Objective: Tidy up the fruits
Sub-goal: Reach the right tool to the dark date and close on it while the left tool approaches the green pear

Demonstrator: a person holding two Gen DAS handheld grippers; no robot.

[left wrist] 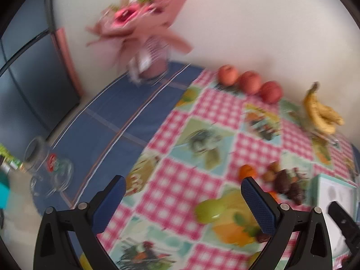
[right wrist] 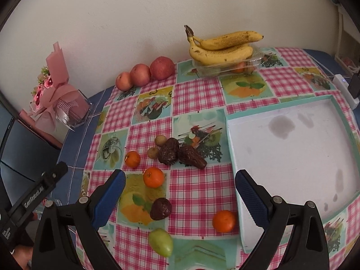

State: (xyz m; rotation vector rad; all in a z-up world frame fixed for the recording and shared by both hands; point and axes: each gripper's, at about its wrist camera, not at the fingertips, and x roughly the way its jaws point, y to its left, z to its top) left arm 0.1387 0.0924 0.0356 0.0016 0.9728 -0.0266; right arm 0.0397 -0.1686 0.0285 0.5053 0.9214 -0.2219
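My right gripper [right wrist: 180,177] is open and empty above the checked tablecloth. Loose fruit lies around it: three oranges [right wrist: 154,177], [right wrist: 132,159], [right wrist: 224,221], three dark wrinkled dates [right wrist: 168,154], [right wrist: 192,156], [right wrist: 160,208], two small tan fruits [right wrist: 160,140] and a green fruit [right wrist: 160,241]. A white tray with a teal rim [right wrist: 231,157] lies empty to the right. My left gripper [left wrist: 182,189] is also open and empty, in a blurred view, with the green fruit [left wrist: 209,210] between its fingers' lines and an orange [left wrist: 247,172] beyond.
Three red apples [right wrist: 140,75] line the wall. Bananas [right wrist: 225,47] rest on a clear plastic box [right wrist: 227,68]. A pink bouquet [right wrist: 56,90] stands at the far left, and a glass jar [left wrist: 47,171] sits on the blue cloth. A white device [right wrist: 344,87] lies at the right edge.
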